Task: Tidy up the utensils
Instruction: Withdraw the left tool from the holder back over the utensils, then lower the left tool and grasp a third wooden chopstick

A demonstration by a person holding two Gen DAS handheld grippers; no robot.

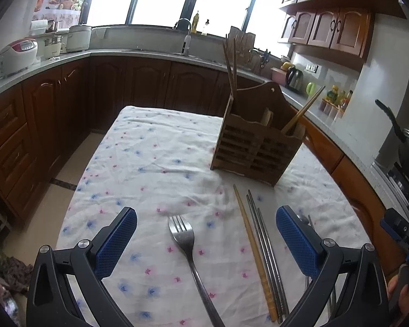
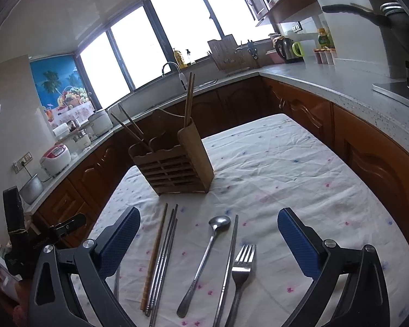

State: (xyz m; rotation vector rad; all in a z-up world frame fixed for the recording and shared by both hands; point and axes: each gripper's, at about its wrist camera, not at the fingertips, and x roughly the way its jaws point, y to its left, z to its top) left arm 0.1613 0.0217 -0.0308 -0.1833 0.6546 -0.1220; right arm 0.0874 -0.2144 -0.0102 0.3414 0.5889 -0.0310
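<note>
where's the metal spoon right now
In the right wrist view, the metal spoon lies on the floral tablecloth between the steel chopsticks and a single steel chopstick.

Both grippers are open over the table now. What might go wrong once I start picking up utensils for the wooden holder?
1. The metal chopsticks lie tight against the wooden chopstick; a pinch may take several or scatter them.
2. The spoon and forks lie flat on the wrinkled cloth, which the fingers might snag.
3. The wooden holder already has leaning chopsticks; a careless insertion could knock them.

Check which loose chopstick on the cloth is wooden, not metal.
The wooden chopstick is the leftmost in the row in the right wrist view, tan with a ridged grip end. The metal pair beside it and the single metal one are grey steel.
</note>
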